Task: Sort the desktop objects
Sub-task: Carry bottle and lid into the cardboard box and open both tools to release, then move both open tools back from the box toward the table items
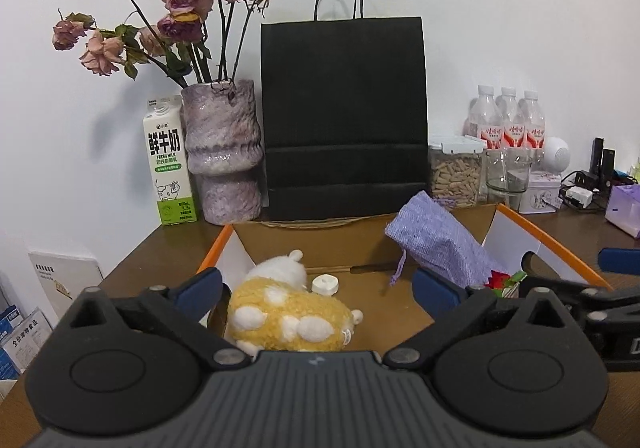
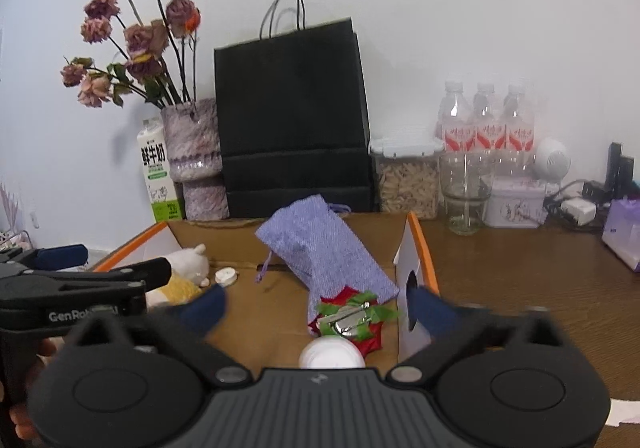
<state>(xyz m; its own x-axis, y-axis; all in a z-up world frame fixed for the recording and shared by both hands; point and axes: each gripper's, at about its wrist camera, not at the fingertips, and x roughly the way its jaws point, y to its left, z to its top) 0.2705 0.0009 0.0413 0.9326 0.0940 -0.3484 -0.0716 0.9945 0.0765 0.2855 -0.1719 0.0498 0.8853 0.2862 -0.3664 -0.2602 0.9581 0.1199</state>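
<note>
Left wrist view: left hand-held gripper (image 1: 316, 286), jaws wide and empty, hovers directly over yellow-and-white plush toy (image 1: 292, 312) lying crosswise inside open cardboard box (image 1: 532, 236); right hand-held gripper (image 2: 316, 308) likewise released.

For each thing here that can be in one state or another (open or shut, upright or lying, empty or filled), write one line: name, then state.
Left gripper: open, holding nothing.
Right gripper: open, holding nothing.
Box: open, flaps up.
Plush toy: lying in the box.
Pouch: lying in the box.
Paper bag: upright.
Milk carton: upright, shut.
Jar: lidded, filled.
Glass: upright, empty.
Bottles: upright, capped.
</note>
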